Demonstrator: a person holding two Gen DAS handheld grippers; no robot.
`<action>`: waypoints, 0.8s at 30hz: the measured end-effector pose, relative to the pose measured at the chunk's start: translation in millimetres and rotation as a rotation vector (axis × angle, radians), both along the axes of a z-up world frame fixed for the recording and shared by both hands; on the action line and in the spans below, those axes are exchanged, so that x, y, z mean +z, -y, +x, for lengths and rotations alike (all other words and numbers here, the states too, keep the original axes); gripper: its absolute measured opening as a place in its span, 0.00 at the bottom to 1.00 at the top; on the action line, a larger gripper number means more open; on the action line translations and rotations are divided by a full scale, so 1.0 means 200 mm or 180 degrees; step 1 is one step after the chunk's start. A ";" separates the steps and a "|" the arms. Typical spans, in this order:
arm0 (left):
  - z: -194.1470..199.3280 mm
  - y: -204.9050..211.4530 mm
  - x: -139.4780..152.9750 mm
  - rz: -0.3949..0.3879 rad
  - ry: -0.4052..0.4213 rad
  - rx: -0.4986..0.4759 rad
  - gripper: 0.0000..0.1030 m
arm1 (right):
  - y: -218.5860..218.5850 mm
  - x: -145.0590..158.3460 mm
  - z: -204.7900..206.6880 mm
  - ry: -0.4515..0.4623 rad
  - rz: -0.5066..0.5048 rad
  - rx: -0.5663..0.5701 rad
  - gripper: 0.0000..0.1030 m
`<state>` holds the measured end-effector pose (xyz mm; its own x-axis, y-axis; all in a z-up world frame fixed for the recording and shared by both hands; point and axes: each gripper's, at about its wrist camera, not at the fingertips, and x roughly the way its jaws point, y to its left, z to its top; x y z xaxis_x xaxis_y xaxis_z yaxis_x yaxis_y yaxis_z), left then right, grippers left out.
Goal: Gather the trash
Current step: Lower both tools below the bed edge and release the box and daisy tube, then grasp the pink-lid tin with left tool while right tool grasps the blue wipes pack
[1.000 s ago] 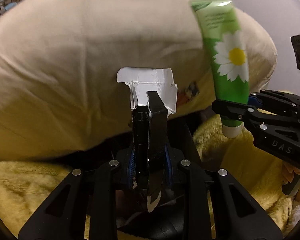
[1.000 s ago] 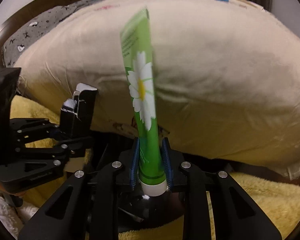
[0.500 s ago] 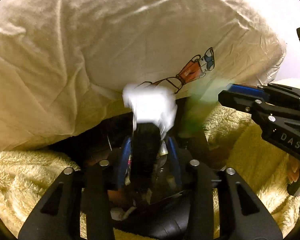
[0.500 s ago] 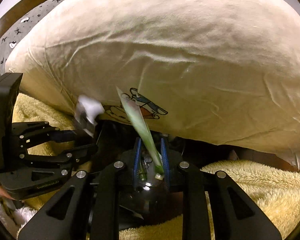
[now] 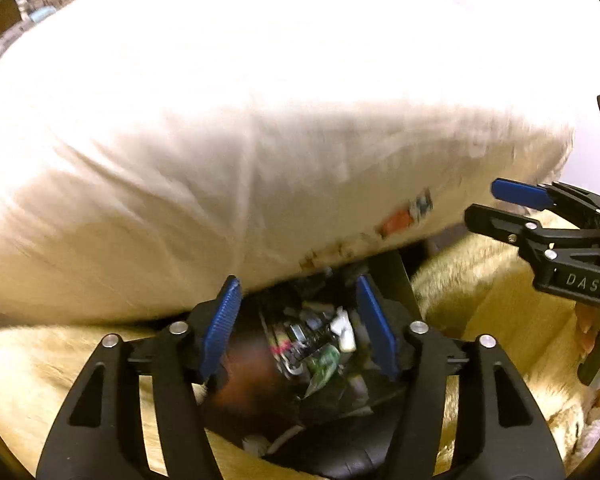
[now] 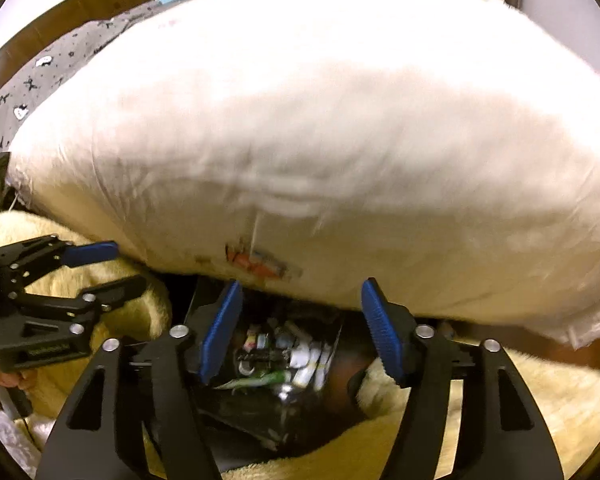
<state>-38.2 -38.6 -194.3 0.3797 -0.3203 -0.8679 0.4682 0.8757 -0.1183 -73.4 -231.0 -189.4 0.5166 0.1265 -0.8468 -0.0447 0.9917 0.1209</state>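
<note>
Below spread jaws, bin (image 6: 260,408) holds mixed trash (image 6: 284,360).

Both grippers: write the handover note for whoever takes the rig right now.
Left gripper: open, holding nothing, above the trash bin.
Right gripper: open, also holding nothing, over the same bin.
The green tube lies in the bin among other trash; a white scrap is there too.
The bin sits between the big cream pillow and the yellow fleece blanket.
Done: both items dropped in.
Left: no other trash is visible here; look elsewhere.
</note>
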 end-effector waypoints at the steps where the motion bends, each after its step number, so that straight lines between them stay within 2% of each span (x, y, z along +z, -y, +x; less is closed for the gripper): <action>1: 0.02 -0.01 0.06 -0.0006 0.0089 0.0030 0.59 | 0.01 0.04 0.01 0.0058 -0.0028 -0.0010 0.65; 5: 0.09 -0.06 0.26 -0.0034 0.0413 0.0148 0.64 | 0.06 0.19 0.05 0.0301 -0.0124 -0.0045 0.66; 8: 0.17 -0.08 0.35 -0.0134 0.0451 0.0175 0.65 | 0.10 0.28 0.11 0.0411 -0.0114 -0.0051 0.66; 14: 0.28 -0.04 0.60 -0.0082 0.0841 0.0121 0.70 | 0.17 0.50 0.23 0.0743 -0.0484 -0.0139 0.69; 19: 0.41 0.09 0.65 -0.0050 0.1134 0.0096 0.74 | 0.27 0.62 0.44 0.0885 -0.0565 -0.0250 0.72; 24: 0.64 0.21 0.70 -0.0005 0.1266 0.0110 0.74 | 0.35 0.62 0.78 0.0830 -0.0530 -0.0437 0.72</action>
<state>89.2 -80.0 -53.5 0.6966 -0.3025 -0.6505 0.4478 0.8917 0.0650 83.1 -301.3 -64.8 0.7211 -0.0882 -0.6872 0.0826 0.9957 -0.0411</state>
